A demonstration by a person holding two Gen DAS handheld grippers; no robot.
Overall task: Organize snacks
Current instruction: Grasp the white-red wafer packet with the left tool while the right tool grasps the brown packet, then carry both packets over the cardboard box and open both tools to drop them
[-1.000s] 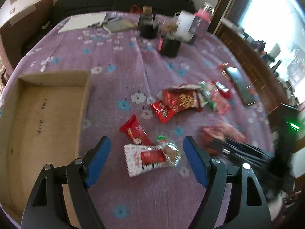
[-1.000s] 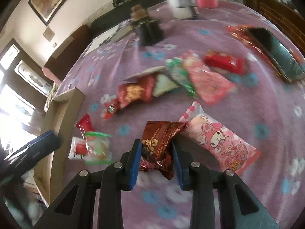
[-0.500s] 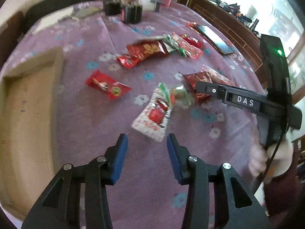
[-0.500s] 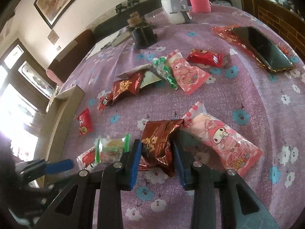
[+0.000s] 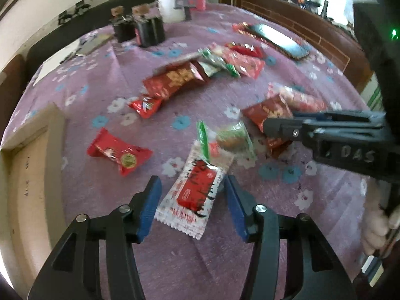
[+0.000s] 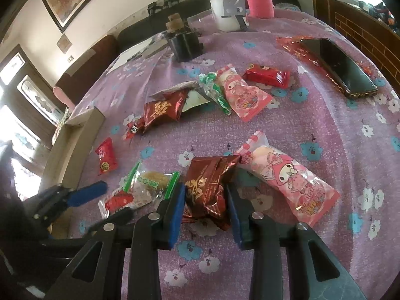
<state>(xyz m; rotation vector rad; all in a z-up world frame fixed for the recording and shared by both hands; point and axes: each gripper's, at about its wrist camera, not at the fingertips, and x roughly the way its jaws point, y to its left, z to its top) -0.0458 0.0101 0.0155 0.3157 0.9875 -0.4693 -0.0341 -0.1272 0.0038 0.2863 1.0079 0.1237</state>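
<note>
Left gripper [image 5: 192, 201]: jaws opening, straddling white-and-red sachet [image 5: 193, 195] on purple floral cloth [image 5: 175, 262], pads clear. Right gripper [image 6: 206, 211] clamps crinkled dark-red foil packet [image 6: 207, 187], just right of that sachet.

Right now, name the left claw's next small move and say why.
Probably close on the white-and-red snack packet: it lies between the left claw's opening jaws, its pads not yet pressing it. The right claw already grips a dark red packet.
</note>
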